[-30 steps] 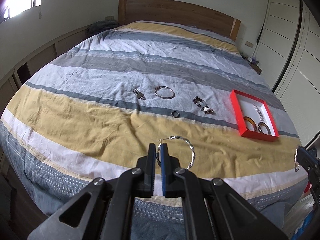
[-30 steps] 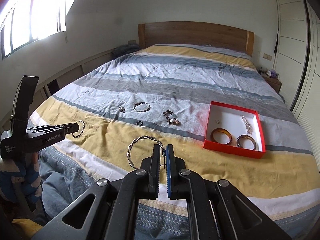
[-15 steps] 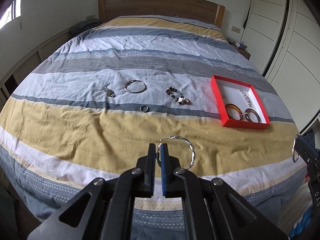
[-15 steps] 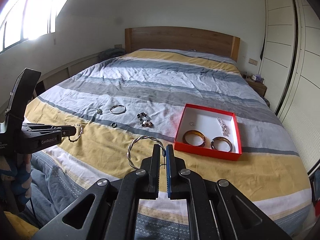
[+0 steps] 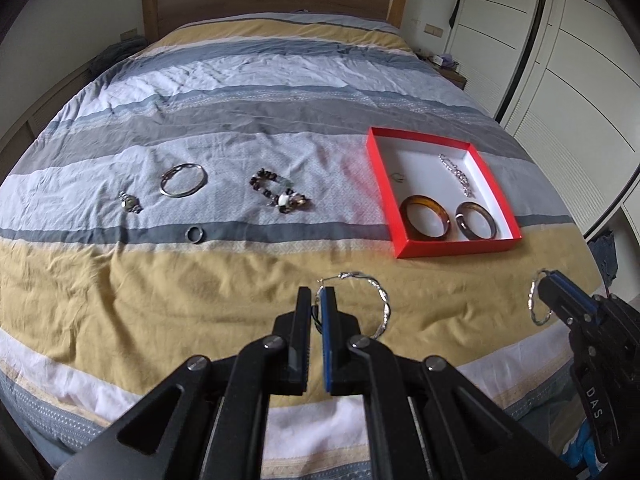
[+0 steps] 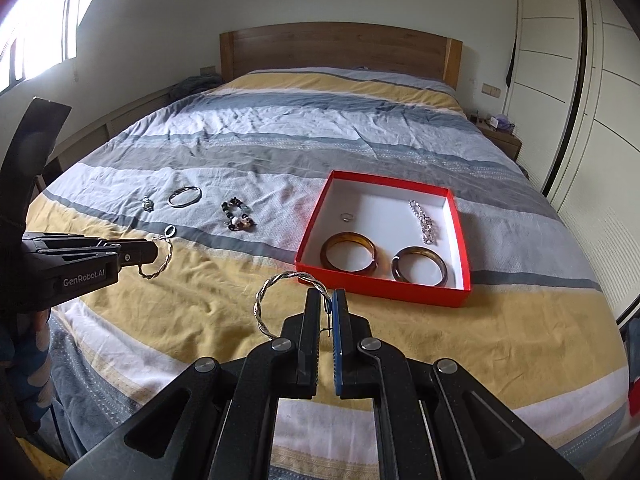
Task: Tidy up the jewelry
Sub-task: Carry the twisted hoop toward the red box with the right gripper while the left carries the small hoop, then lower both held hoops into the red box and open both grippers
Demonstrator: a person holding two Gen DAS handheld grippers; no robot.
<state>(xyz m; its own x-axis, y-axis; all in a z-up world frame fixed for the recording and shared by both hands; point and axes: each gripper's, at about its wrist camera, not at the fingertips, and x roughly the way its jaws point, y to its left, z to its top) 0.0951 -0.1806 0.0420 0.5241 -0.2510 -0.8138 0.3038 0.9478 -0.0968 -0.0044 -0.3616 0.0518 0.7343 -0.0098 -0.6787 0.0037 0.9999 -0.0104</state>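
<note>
My left gripper (image 5: 319, 300) is shut on a twisted silver hoop earring (image 5: 383, 308), held above the yellow stripe of the bed. My right gripper (image 6: 327, 302) is shut on a matching silver hoop earring (image 6: 262, 304), just in front of the red box (image 6: 400, 293). The box holds two brown bangles (image 6: 348, 257), a silver chain (image 6: 423, 222) and a small ring (image 6: 346, 216). Each gripper shows in the other's view: the right gripper (image 5: 548, 284) at right, the left gripper (image 6: 154, 252) at left.
On the striped bedspread left of the box lie a beaded bracelet (image 5: 280, 194), a silver bangle (image 5: 183, 180), a small ring (image 5: 195, 234) and a small pendant (image 5: 130, 202). A wooden headboard (image 6: 340, 50) stands at the far end, white wardrobes (image 6: 580, 80) at right.
Both grippers have moved right and forward with their hoops. The red box now sits closer and more central in both views.
</note>
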